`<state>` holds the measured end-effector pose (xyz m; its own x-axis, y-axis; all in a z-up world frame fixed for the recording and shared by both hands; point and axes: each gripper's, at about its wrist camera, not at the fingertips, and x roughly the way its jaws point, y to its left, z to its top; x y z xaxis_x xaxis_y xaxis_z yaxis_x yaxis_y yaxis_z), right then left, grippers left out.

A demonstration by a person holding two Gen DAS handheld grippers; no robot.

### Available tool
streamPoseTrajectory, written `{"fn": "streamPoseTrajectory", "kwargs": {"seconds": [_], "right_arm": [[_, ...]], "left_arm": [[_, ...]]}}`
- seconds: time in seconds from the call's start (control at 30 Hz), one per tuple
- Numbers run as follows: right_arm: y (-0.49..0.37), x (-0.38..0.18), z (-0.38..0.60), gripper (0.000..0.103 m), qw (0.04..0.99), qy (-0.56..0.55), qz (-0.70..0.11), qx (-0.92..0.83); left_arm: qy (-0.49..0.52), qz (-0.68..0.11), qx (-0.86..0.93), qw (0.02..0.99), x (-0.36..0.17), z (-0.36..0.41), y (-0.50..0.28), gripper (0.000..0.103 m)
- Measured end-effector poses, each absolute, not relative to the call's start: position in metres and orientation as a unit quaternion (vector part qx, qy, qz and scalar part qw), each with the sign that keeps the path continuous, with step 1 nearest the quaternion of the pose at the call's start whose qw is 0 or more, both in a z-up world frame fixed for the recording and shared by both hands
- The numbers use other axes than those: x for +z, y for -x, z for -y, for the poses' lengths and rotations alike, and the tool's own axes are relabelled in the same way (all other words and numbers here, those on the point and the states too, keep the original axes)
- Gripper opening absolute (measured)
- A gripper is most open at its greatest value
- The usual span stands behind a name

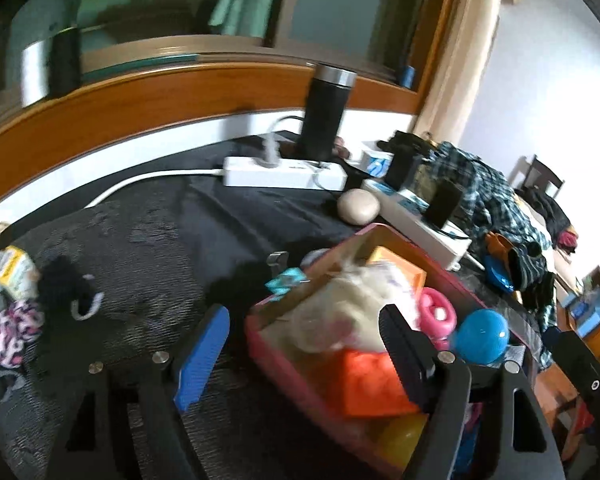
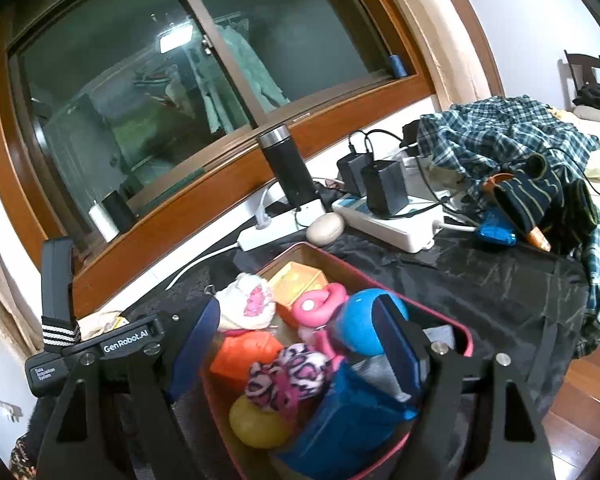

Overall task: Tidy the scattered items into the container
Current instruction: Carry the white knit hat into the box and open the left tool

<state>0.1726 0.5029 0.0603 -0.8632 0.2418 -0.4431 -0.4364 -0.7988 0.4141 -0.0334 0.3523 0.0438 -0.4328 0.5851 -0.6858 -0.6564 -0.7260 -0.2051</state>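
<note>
Left wrist view first: left gripper (image 1: 302,344) over the near-left corner of the pink rectangular container (image 1: 256,328), fingers spread wide and clamping nothing — blue pad (image 1: 204,356) outside the box above the dark cloth-covered bench (image 1: 140,240), black pad (image 1: 400,344) above the contents. Inside the box: a cream fluffy bundle (image 1: 340,304), an orange plastic block (image 1: 364,380), a pink ring-shaped toy (image 1: 436,312), a blue ball (image 1: 484,336) at the far wall, a yellow ball (image 1: 404,436) low down. Out on the bench, well apart to the left: a black fuzzy sock (image 1: 66,284), a pink-and-white leopard-print sock (image 1: 10,332), a small yellow-and-white packet (image 1: 12,272). Farther back: a black cylindrical flask with a steel band (image 1: 326,112), touching a white power strip (image 1: 284,172), and a beige pebble-shaped case (image 1: 358,206) just beyond the box.

Right wrist view now: right gripper (image 2: 300,348) hanging over the same box, fingers wide apart, gripping nothing — left pad (image 2: 196,344) near the left wall, right pad (image 2: 396,340) beside the blue ball. Between them, lying in the box: a second pink leopard-print sock (image 2: 288,372) beside a blue folded cloth (image 2: 348,420). Crumpled blue plaid shirt (image 2: 500,132) heaped at the bench's right end.
</note>
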Motion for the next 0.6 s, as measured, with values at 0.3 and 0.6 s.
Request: {"fn": "streamPoseTrajectory", "kwargs": {"seconds": [0.3,0.6], "right_arm": [[-0.151,0.068,-0.456,0.081,0.14,0.203,-0.235,0.94],[-0.113,0.061,-0.393,0.082,0.069,0.246,-0.208,0.944]], "left_arm": [[0.385,-0.022,0.858,0.339,0.041,-0.287,0.038,0.079],[0.39,0.02,0.879,0.272,0.032,-0.189,0.058,0.079]]}}
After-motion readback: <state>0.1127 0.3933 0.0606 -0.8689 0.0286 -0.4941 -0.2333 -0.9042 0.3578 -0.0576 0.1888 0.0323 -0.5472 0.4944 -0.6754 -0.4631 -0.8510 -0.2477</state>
